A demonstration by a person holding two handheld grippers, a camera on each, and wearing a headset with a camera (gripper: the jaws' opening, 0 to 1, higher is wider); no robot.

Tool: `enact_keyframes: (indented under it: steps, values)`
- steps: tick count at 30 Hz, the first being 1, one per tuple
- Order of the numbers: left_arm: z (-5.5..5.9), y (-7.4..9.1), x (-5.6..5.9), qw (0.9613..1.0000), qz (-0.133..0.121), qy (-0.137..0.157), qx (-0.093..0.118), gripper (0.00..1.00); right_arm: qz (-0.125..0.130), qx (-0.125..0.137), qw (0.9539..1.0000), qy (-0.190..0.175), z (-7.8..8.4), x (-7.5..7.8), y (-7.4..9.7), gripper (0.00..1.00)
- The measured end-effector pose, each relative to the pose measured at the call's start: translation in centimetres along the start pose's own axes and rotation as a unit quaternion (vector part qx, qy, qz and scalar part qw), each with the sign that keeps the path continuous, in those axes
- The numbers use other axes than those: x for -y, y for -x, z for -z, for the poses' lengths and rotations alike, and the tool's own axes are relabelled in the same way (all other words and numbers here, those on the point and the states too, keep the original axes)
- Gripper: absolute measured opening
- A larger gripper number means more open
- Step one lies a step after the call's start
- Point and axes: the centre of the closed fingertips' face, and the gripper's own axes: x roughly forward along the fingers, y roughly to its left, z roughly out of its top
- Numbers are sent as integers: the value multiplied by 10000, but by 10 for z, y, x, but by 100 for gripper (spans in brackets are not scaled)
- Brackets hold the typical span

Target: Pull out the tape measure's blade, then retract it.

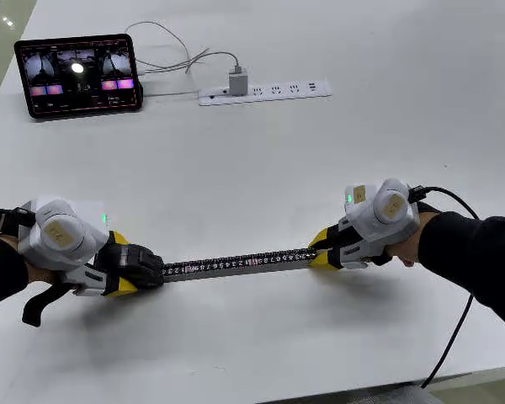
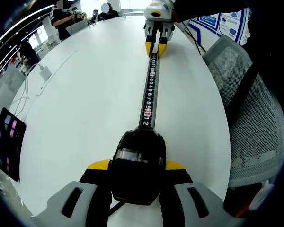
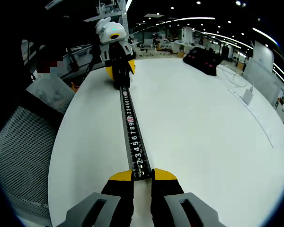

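Left gripper [image 2: 137,166]: clamped on tape measure case [image 2: 139,151], low on the table [image 1: 261,151].
Right gripper [image 3: 142,176]: pinching the blade [image 3: 131,132] tip.
Axis: blade lies straight between both grippers; retracting likely brings right toward left.

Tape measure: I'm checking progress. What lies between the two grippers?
The pulled-out blade, running from the case in the left gripper to the right gripper; the head view shows it.

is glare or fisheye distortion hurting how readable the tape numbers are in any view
Head view: even light, soft shadow under the right hand-held gripper, blade numerals small yet sharp. Left gripper view: fisheye curves the table edge; near numerals clear, far ones shrink. Right gripper view: dark background, bright ceiling lights, numerals crisp near the jaws.
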Motion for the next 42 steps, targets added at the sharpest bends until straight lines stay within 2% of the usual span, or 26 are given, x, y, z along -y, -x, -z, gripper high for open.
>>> enact_keyframes:
  steps: [12, 20, 24, 42]
  values:
    - [0, 0, 0, 10000, 34, 9, 11, 33, -27, -85, 9999, 45, 1, 1, -1, 9]
    - [-1, 0, -1, 10000, 71, -12, 13, 33, -67, -258, 9995, 166, 1, 1, -1, 10]
    - [-1, 0, -1, 10000, 80, 0, 13, 33, -82, -315, 9994, 110, 1, 1, -1, 10]
    - [-1, 0, -2, 9999, 108, 3, -36, 34, -97, -604, 9972, 419, 2, 3, -3, 11]
